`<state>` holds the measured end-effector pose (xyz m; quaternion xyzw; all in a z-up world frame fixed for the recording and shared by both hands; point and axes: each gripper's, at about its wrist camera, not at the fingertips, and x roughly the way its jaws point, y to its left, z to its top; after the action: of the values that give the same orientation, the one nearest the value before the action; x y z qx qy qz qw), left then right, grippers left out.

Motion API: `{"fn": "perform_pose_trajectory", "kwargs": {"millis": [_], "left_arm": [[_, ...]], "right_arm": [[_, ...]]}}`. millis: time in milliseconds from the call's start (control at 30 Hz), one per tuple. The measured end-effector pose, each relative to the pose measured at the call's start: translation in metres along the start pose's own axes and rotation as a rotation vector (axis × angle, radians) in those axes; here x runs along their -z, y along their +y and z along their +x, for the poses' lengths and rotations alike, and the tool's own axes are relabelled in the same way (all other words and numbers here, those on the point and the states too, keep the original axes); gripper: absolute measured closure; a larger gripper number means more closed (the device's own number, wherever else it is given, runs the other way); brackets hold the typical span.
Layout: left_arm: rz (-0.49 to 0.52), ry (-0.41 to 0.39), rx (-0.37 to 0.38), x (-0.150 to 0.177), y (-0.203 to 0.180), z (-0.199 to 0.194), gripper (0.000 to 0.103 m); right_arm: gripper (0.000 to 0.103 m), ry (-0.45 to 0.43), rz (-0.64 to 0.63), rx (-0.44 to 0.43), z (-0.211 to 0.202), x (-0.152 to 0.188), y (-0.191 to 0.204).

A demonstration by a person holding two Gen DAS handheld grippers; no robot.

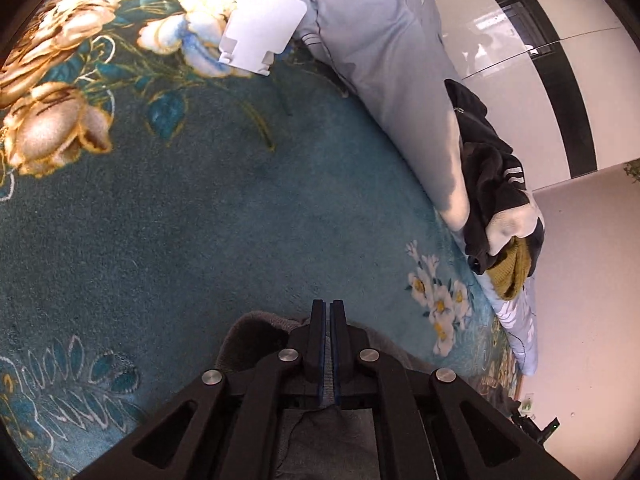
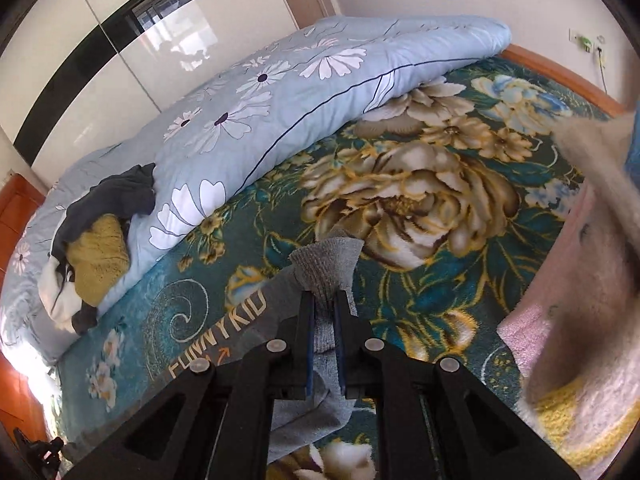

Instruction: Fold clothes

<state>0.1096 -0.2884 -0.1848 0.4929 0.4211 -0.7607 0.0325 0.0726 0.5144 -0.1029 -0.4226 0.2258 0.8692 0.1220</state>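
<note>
Left wrist view. Left tongs (image 1: pixel 328 305) angled down over a teal floral blanket (image 1: pixel 200 208) that covers the bed. Jaws pressed nearly together, pinching a thin layer of grey garment (image 1: pixel 256 336); grey cloth shows in the slot between the blue pads and bunches below and to the left of the tongs, lying on the blanket. A white plastic piece (image 1: pixel 262 36) lies further off on the blanket, near a large gold flower print. A pale blue quilt (image 1: pixel 380 48) runs along the right edge of the blanket. On the quilt's far side sits a heap of clothes (image 1: pixel 496 200): dark cloth on top, a white patch, a mustard knit piece at the near end. Glossy white wardrobe (image 1: pixel 520 20) with a black band beyond.

Right wrist view. Right tongs (image 2: pixel 324 294) also angled down, jaws closed on the same grey garment (image 2: pixel 326 264); a ribbed cuff or hem stands up past the fingertips. The rest of the garment trails down and to the left, showing orange lettering "FUNNY KID". Blanket (image 2: pixel 440 280) beneath. Quilt (image 2: pixel 280 92), printed with white daisies, folded along the far left side, the clothes heap (image 2: pixel 96 248) beside it. At right, a pink towel (image 2: pixel 580 360) lies on the blanket, with a blurred beige-grey cloth (image 2: pixel 592 280) hanging close to the lens.
</note>
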Motion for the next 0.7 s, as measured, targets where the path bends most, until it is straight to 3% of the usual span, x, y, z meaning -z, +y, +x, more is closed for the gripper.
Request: {"fn": "perform_pose_trajectory", "kwargs": {"millis": [33, 67, 100, 167, 200, 300, 367, 433, 500, 567, 633, 700], "left_arm": [[0.006, 0.008, 0.002, 0.000, -0.002, 0.001, 0.090], [0.014, 0.017, 0.006, 0.000, -0.004, 0.002, 0.078], [0.022, 0.026, 0.010, 0.001, -0.006, 0.003, 0.061], [0.022, 0.037, -0.012, 0.002, -0.007, 0.006, 0.048], [0.021, 0.042, -0.026, 0.003, -0.007, 0.007, 0.048], [-0.001, 0.018, -0.064, 0.002, 0.000, 0.004, 0.047], [-0.027, 0.033, -0.066, 0.000, 0.007, 0.006, 0.045], [-0.060, 0.076, -0.050, 0.000, 0.013, 0.012, 0.045], [-0.099, 0.124, -0.002, 0.003, 0.016, 0.020, 0.045], [-0.129, 0.178, 0.045, 0.008, 0.015, 0.028, 0.045], [-0.121, 0.209, 0.039, 0.013, 0.011, 0.031, 0.045], [-0.104, 0.235, 0.032, 0.019, 0.005, 0.033, 0.045]], "right_arm": [[0.093, -0.014, -0.007, 0.010, -0.005, 0.000, 0.003], [0.092, -0.028, -0.016, 0.029, -0.009, -0.001, 0.008], [0.086, -0.041, -0.036, 0.054, -0.013, 0.001, 0.016], [0.069, -0.064, -0.076, 0.099, -0.019, 0.005, 0.033], [0.063, -0.076, -0.100, 0.097, -0.021, 0.009, 0.043], [0.062, -0.107, -0.177, 0.125, -0.022, 0.025, 0.071], [0.062, -0.059, -0.190, 0.033, -0.014, 0.036, 0.087], [0.062, 0.066, -0.167, -0.119, 0.009, 0.051, 0.105], [0.062, 0.196, -0.162, -0.203, 0.034, 0.067, 0.128], [0.062, 0.276, -0.064, -0.240, 0.053, 0.081, 0.142], [0.062, 0.355, 0.035, -0.276, 0.071, 0.095, 0.156], [0.062, 0.368, 0.078, -0.192, 0.081, 0.095, 0.166]]}}
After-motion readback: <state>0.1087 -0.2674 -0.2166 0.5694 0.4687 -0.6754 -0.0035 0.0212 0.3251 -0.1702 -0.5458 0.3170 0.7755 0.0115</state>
